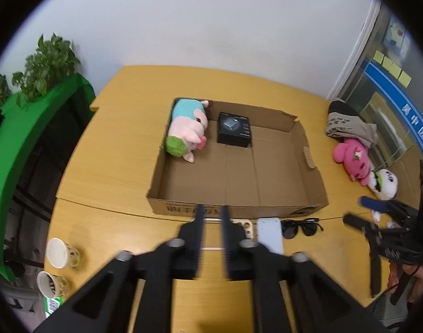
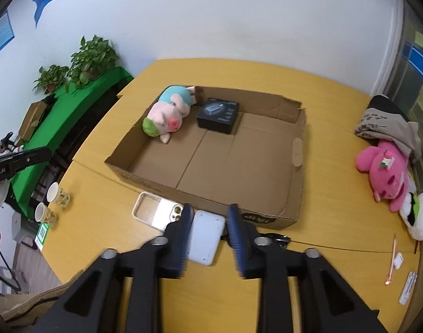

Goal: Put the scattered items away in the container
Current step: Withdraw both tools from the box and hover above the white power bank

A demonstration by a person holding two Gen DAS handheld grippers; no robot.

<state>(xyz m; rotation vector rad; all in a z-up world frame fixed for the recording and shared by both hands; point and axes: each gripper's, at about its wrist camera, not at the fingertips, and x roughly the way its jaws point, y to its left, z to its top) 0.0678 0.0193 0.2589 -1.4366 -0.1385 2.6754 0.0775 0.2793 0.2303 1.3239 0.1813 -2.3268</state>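
Note:
An open cardboard box (image 1: 312,177) (image 2: 294,183) lies on the yellow table, holding a pink pig plush (image 1: 187,129) (image 2: 167,118) and a black carton (image 1: 235,129) (image 2: 218,115). Before its near wall lie a clear phone case (image 2: 153,211) (image 1: 246,226), a flat white device (image 1: 269,234) (image 2: 207,236) and dark sunglasses (image 1: 301,226) (image 2: 279,240). My left gripper (image 1: 212,213) hovers over the case, its jaws narrow with nothing between them. My right gripper (image 2: 210,211) (image 1: 354,209) is open above the white device.
At the right edge lie a pink plush (image 1: 350,158) (image 2: 386,174), a white panda plush (image 1: 384,184) (image 2: 419,216) and a folded cloth (image 1: 347,122). Two paper cups (image 1: 58,252) (image 2: 54,199) stand at the left. Small white items and a pen (image 2: 391,260) lie near right.

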